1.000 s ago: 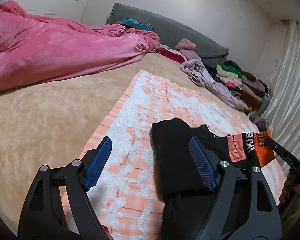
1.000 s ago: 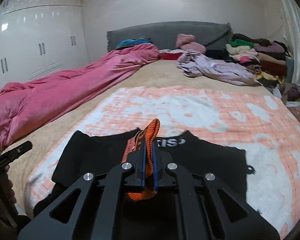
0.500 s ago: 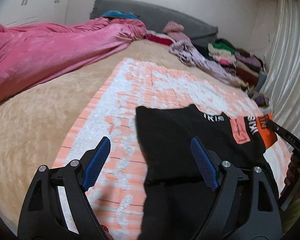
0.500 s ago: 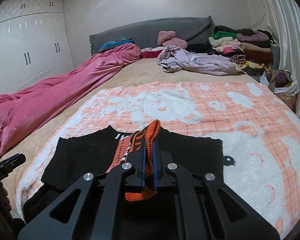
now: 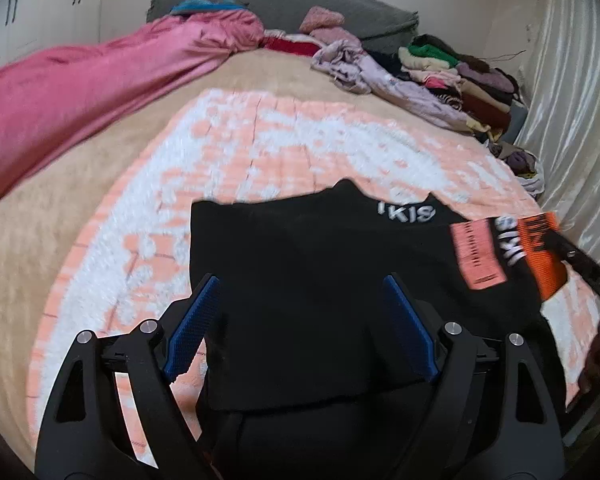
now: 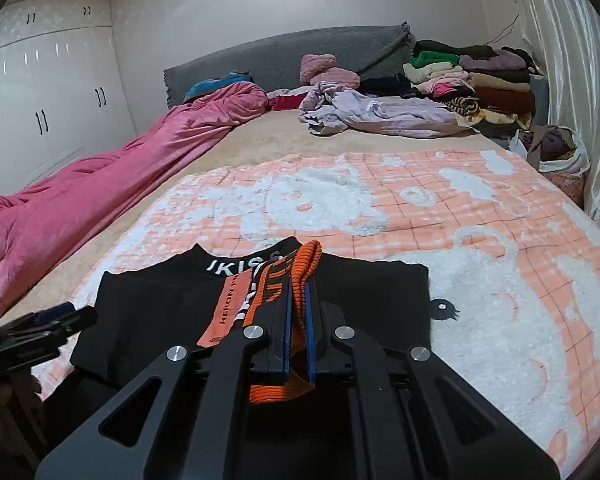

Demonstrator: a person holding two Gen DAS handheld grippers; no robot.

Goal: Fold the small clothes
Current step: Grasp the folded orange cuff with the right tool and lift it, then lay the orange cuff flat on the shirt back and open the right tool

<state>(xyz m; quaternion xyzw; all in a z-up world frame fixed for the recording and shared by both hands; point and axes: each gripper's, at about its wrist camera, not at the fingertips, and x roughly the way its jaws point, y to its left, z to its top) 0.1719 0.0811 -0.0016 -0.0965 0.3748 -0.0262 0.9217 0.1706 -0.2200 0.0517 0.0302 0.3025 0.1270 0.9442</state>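
Left wrist view — left gripper (image 5: 300, 326), jaws wide, has swung over the black top (image 5: 308, 264).
Right gripper (image 6: 297, 326) stays clamped on the orange cuff (image 6: 300, 280) — sleeve fold underway.

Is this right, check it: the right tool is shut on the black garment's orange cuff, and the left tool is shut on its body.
Not quite. The left tool is open, its pads apart over the black garment, as the left wrist view shows. The right tool is indeed shut on the orange cuff.
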